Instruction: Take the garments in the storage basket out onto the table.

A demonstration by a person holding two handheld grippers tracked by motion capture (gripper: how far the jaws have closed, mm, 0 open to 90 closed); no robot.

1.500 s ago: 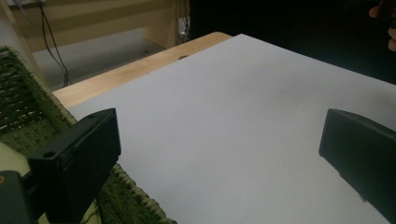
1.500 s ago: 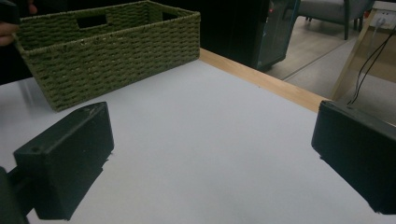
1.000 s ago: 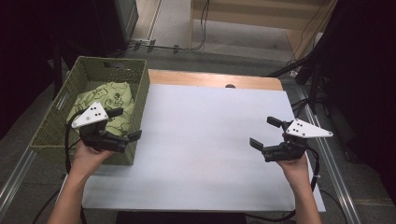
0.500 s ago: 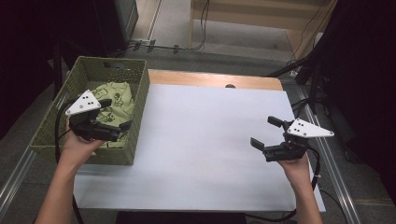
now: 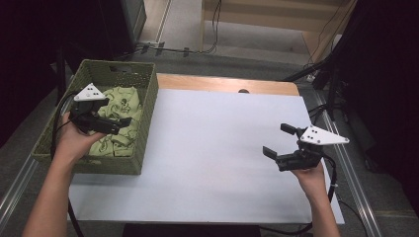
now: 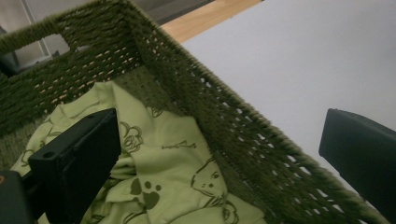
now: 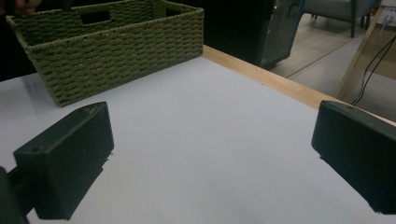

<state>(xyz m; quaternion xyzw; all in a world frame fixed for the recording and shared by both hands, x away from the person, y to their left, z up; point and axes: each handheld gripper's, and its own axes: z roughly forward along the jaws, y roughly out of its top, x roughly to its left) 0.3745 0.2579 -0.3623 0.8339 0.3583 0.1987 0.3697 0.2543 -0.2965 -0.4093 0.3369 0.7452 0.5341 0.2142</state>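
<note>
Hands at a white table (image 5: 217,148) work two black grippers, one at each side of the high view. At left, the left gripper (image 5: 116,117) hangs over a green woven basket (image 5: 146,79) that sits on the table's left edge, its jaws spread wide above a crumpled light-green cloth (image 5: 121,98) printed with dark animal figures and paw marks. In the left gripper view the cloth (image 6: 173,158) fills the basket's floor, one jaw low over the fabric inside the basket (image 6: 210,116), the other outside, across the woven wall and above the white tabletop (image 6: 303,60); whether the inner jaw touches the cloth cannot be told. The person's left hand (image 5: 74,140) grips the tool from the near side, a black cable looping down beside the basket. At right, the right gripper (image 5: 279,140) is held over the table's right part, well apart from the basket, with nothing between its wide-set jaws. The right hand (image 5: 311,175) holds it from the near side, and the grey three-cornered plate rides on top. The right gripper view looks across the bare white surface (image 7: 210,140) toward the basket (image 7: 116,51) at far left, with a strip of wooden edge (image 7: 275,81) along the table's far side. Dark floor and cables lie beyond the table.
</note>
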